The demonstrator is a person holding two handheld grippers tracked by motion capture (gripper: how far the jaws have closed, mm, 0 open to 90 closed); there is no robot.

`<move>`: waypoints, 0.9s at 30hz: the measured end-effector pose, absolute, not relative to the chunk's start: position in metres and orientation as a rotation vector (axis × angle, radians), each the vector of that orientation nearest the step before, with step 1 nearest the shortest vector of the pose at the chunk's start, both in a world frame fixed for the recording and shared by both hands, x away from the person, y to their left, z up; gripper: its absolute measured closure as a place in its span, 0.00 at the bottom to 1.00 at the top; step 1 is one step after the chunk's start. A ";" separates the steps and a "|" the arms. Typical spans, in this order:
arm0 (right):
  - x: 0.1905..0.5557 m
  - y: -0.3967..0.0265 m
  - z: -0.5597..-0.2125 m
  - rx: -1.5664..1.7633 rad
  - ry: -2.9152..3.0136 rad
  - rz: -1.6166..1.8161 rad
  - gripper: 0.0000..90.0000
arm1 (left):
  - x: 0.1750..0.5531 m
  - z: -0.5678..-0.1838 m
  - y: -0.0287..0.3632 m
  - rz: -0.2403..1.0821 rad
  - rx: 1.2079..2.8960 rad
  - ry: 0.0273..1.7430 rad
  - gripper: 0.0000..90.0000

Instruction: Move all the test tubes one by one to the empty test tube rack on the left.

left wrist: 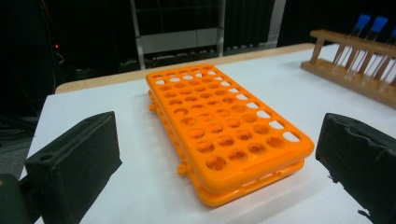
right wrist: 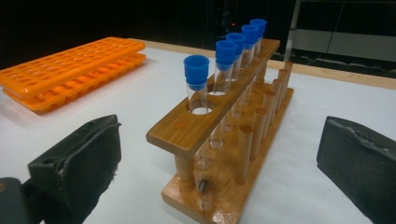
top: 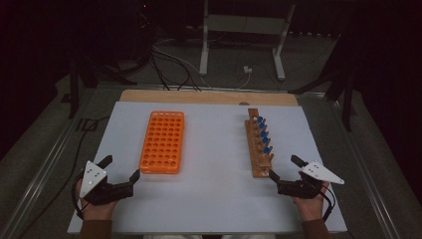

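1. Both tools – left tool (top: 121, 169), right tool (top: 283, 168) – rest near the worktop's (top: 214, 199) front edge, jaws apart, empty.
2. Capped tubes (right wrist: 196, 84) stand in the wooden rack (top: 260, 144); orange rack (top: 163, 142) sits empty.
3. Likely start – right tool must reach the nearest tube.

The room is dark. A white sheet (top: 214, 189) covers a wooden table (top: 209, 96). The floor (top: 234, 59) behind it is grey. A white metal stand (top: 244, 30) is back there on the floor. Black and white cables (top: 174, 67) lie near it. The far wall is black.
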State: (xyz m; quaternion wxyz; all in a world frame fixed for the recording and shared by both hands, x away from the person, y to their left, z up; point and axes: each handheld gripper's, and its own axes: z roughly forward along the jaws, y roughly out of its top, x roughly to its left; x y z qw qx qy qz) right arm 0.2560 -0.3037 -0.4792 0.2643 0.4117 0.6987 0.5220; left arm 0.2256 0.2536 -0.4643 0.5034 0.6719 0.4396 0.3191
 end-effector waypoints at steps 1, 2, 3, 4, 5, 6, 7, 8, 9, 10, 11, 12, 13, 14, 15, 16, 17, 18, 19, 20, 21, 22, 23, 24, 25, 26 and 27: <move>0.256 -0.303 -0.479 1.113 1.897 1.410 0.00 | 0.225 -0.464 0.255 0.768 1.615 1.071 0.01; 0.256 -0.302 -0.480 1.112 1.901 1.406 0.00 | 0.225 -0.464 0.256 0.767 1.604 1.078 0.01; 0.256 -0.302 -0.480 1.111 1.901 1.405 0.00 | 0.224 -0.464 0.258 0.769 1.605 1.082 0.01; 0.256 -0.302 -0.479 1.112 1.900 1.408 0.00 | 0.224 -0.464 0.259 0.773 1.596 1.086 0.01; 0.256 -0.302 -0.479 1.112 1.903 1.411 0.00 | 0.224 -0.464 0.260 0.774 1.595 1.091 0.01; 0.256 -0.302 -0.478 1.114 1.909 1.410 0.00 | 0.224 -0.465 0.261 0.773 1.590 1.094 0.01; 0.256 -0.302 -0.478 1.117 1.912 1.407 0.00 | 0.224 -0.465 0.261 0.775 1.584 1.099 0.01; 0.256 -0.302 -0.478 1.123 1.913 1.410 0.00 | 0.224 -0.465 0.262 0.776 1.581 1.105 0.01; 0.257 -0.302 -0.477 1.128 1.918 1.414 0.00 | 0.224 -0.465 0.263 0.771 1.576 1.110 0.01; 0.257 -0.302 -0.477 1.128 1.918 1.414 0.00 | 0.224 -0.465 0.263 0.768 1.573 1.115 0.01; 0.257 -0.302 -0.475 1.129 1.922 1.408 0.00 | 0.224 -0.466 0.264 0.767 1.569 1.121 0.01; 0.257 -0.302 -0.473 1.129 1.921 1.414 0.02 | 0.224 -0.466 0.264 0.766 1.568 1.125 0.01; 0.257 -0.302 -0.473 1.129 1.921 1.414 0.02 | 0.224 -0.466 0.264 0.762 1.563 1.128 0.01; 0.256 -0.303 -0.471 1.129 1.922 1.423 0.03 | 0.224 -0.466 0.265 0.762 1.563 1.129 0.01; 0.257 -0.302 -0.466 1.116 1.932 1.427 0.07 | 0.224 -0.466 0.265 0.763 1.566 1.128 0.01; 0.257 -0.301 -0.465 1.109 1.941 1.432 0.09 | 0.225 -0.467 0.264 0.760 1.566 1.130 0.01; 0.257 -0.300 -0.463 1.099 1.949 1.424 0.12 | 0.225 -0.467 0.264 0.758 1.574 1.130 0.01; 0.257 -0.300 -0.463 1.099 1.949 1.424 0.12 | 0.226 -0.468 0.264 0.759 1.578 1.134 0.01; 0.259 -0.298 -0.461 1.081 1.980 1.439 0.18 | 0.226 -0.469 0.263 0.757 1.582 1.137 0.01; 0.259 -0.296 -0.461 1.074 1.998 1.427 0.20 | 0.227 -0.469 0.263 0.753 1.581 1.140 0.01; 0.260 -0.293 -0.461 1.064 2.007 1.402 0.22 | 0.227 -0.470 0.263 0.750 1.584 1.141 0.01; 0.262 -0.292 -0.461 1.053 2.023 1.397 0.26 | 0.227 -0.470 0.262 0.751 1.586 1.142 0.01; 0.263 -0.290 -0.461 1.049 2.032 1.388 0.28 | 0.227 -0.470 0.262 0.752 1.587 1.145 0.01; 0.265 -0.288 -0.461 1.045 2.039 1.384 0.31 | 0.227 -0.471 0.262 0.747 1.590 1.148 0.01; 0.268 -0.287 -0.461 1.048 2.059 1.383 0.33 | 0.227 -0.471 0.262 0.747 1.590 1.148 0.01; 0.271 -0.285 -0.460 1.051 2.064 1.375 0.35 | 0.228 -0.471 0.262 0.746 1.592 1.150 0.01; 0.273 -0.284 -0.460 1.052 2.066 1.369 0.38 | 0.228 -0.472 0.261 0.744 1.592 1.151 0.01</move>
